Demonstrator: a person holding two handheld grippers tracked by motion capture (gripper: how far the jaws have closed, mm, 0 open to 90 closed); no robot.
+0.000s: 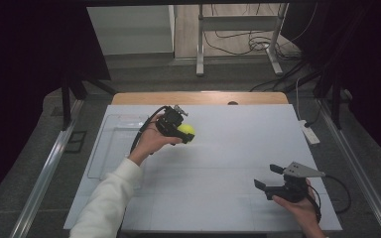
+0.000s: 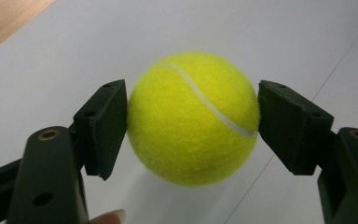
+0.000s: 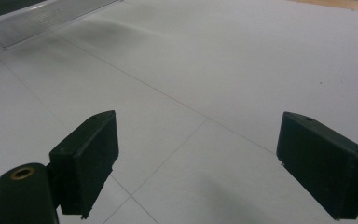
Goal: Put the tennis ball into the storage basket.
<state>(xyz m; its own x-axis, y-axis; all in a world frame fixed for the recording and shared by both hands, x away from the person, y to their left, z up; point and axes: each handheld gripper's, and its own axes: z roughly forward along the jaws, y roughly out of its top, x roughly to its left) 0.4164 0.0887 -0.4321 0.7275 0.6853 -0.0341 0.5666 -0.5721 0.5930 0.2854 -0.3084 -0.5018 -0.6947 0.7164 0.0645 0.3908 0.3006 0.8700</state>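
Observation:
A yellow-green tennis ball [image 1: 187,131] with a white seam sits between the jaws of my left gripper [image 1: 183,130] at the back left of the white table [image 1: 218,158]. In the left gripper view both black pads press the sides of the tennis ball [image 2: 193,119], so the left gripper [image 2: 193,122] is shut on it, low over the surface. A hand in a white sleeve holds this gripper. Near the front right my right gripper [image 1: 267,176] stands open. In the right gripper view its jaws are wide apart, and the right gripper [image 3: 196,158] has only bare table between them.
A clear plastic tray [image 1: 110,146] lies along the table's left side, just left of the left hand. A wooden edge [image 1: 198,97] shows at the back. A white power strip [image 1: 309,133] lies off the right edge. Metal rails flank the table.

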